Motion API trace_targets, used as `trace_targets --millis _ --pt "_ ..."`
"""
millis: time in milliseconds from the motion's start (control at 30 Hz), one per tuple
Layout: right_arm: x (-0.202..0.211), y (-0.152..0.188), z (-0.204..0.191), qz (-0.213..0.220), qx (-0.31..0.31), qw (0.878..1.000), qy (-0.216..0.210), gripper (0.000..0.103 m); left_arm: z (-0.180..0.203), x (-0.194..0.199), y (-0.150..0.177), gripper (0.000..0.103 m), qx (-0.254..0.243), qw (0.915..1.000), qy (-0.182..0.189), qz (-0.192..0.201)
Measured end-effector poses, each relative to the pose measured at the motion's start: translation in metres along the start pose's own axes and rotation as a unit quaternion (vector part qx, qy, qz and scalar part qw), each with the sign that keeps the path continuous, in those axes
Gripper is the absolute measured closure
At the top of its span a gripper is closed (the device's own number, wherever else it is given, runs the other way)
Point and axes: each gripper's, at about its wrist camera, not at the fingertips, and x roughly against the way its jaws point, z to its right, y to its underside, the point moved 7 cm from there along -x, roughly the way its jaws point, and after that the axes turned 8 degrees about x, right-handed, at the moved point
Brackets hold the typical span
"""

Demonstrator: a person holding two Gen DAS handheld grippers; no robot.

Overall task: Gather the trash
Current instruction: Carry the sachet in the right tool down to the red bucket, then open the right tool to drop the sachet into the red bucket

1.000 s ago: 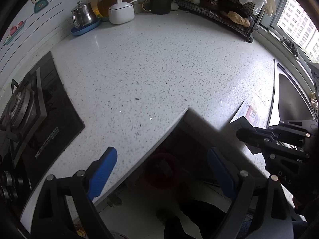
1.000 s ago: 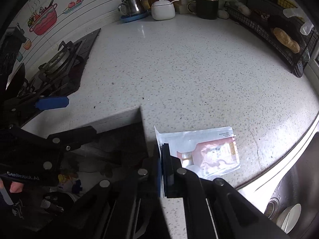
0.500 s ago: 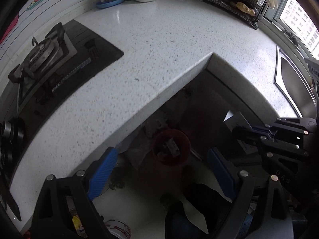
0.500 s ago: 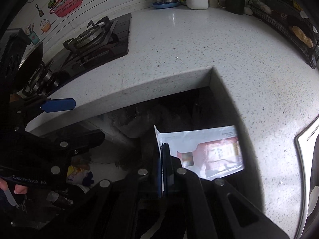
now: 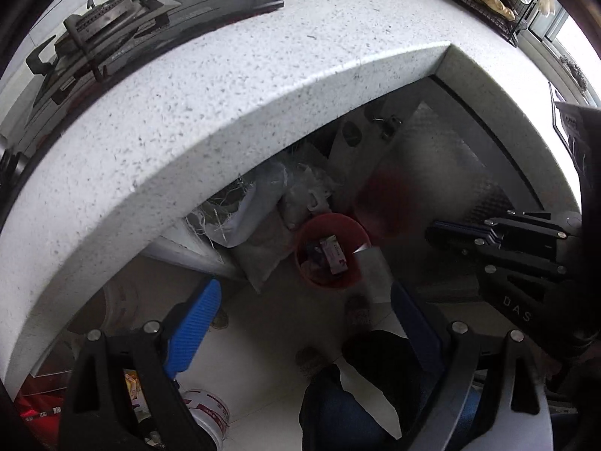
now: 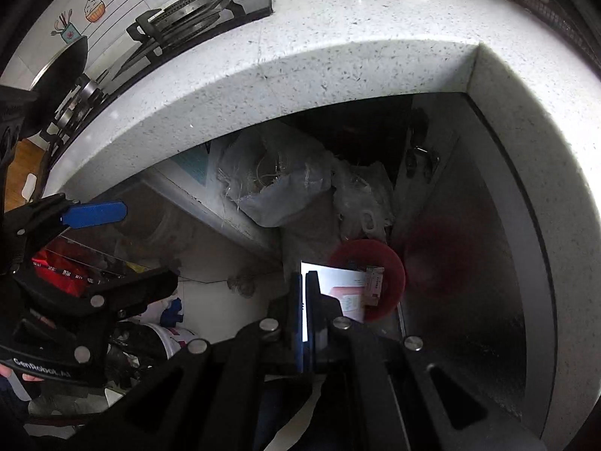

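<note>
Pinching a flat white-and-pink wrapper [image 6: 347,293] by its edge, the right claw [image 6: 303,300] has its jaws pressed together on it. Wrapper hangs above the floor, its far end overlapping the rim of a red bin [image 6: 379,259] in the right wrist view. In the left wrist view the same wrapper [image 5: 370,263] shows as a grey sheet just beside the bin's [image 5: 326,221] right rim; right claw [image 5: 443,231] enters from the right, pointing toward it.

Left claw [image 5: 300,312] spread wide, blue pads [image 5: 193,319] apart, nothing between them; aimed down at the floor in front of the bin.

Bin stands on the floor in the inner corner under the desk [image 5: 225,86], already holding a pink-and-white packet [image 5: 334,253] and other scraps. Grey woven sacks [image 6: 278,184] and a clear plastic bag [image 6: 360,195] are packed behind it under the desk overhang.

Desk: white speckled stone, L-shaped edge. Black gas hob [image 6: 195,18] on its left part. A white bucket [image 5: 206,413] sits on the floor at lower left. Person's dark trouser leg [image 5: 345,409] visible at bottom.
</note>
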Motion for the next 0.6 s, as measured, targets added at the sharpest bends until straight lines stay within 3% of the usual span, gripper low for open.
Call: trace_targets --millis 233,600 --pt "-0.018 0.006 0.018 -0.004 0.039 0.999 0.017 0.102 -0.001 -0.011 0.003 0.012 0.022 0.9997 -0.007 -0.002" --pt "0.004 0.011 0.022 -0.008 0.018 1.000 0.009 0.102 -0.001 0.003 -0.006 0.012 0.023 0.9997 -0.007 0.001"
